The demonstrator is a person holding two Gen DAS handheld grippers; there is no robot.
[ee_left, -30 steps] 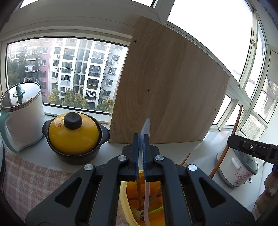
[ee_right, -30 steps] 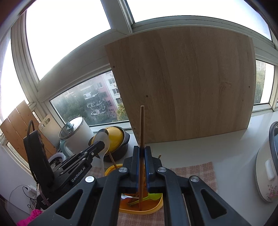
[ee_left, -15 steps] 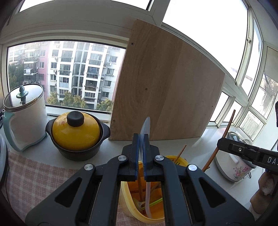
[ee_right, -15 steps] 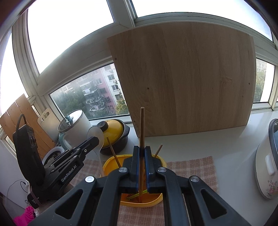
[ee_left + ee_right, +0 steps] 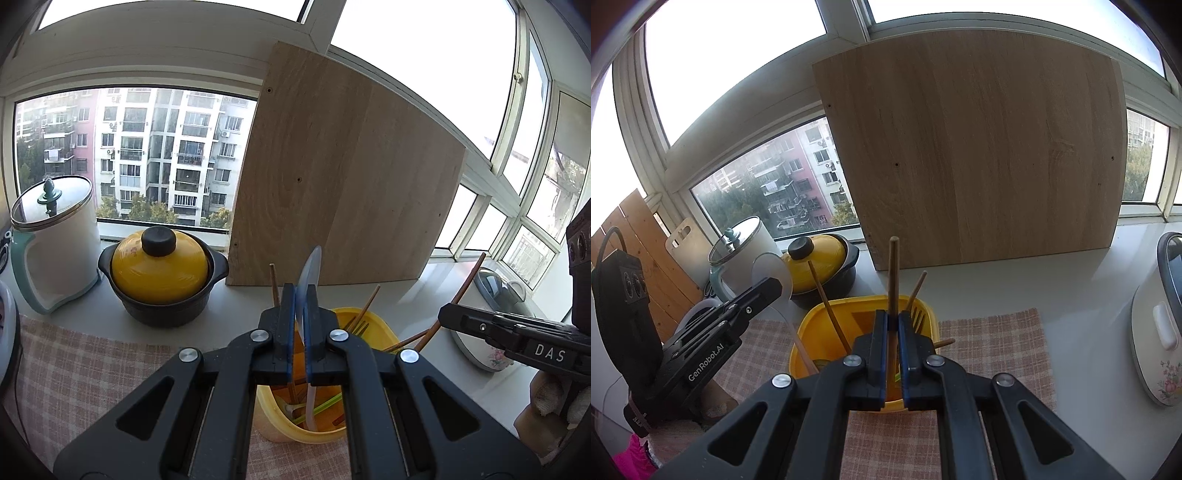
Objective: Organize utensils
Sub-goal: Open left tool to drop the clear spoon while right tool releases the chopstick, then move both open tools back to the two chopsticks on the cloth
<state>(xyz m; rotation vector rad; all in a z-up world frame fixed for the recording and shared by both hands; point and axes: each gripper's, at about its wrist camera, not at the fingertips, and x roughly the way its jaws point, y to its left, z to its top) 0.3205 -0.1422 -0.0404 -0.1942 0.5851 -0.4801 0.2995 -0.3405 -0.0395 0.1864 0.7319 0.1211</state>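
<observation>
Both tongs clamp utensils: left [image 5: 300, 295] a translucent spoon [image 5: 309, 266], right [image 5: 893, 323] a wooden stick [image 5: 893, 273].

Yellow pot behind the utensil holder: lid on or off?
On. The yellow lid with its black knob sits squarely in the dark pot rim; the right wrist view shows the same.

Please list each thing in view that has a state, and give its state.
left gripper: shut on translucent spoon
right gripper: shut on wooden stick
yellow holder: open, utensils inside
yellow pot: lid on
white canister: lid on
</observation>
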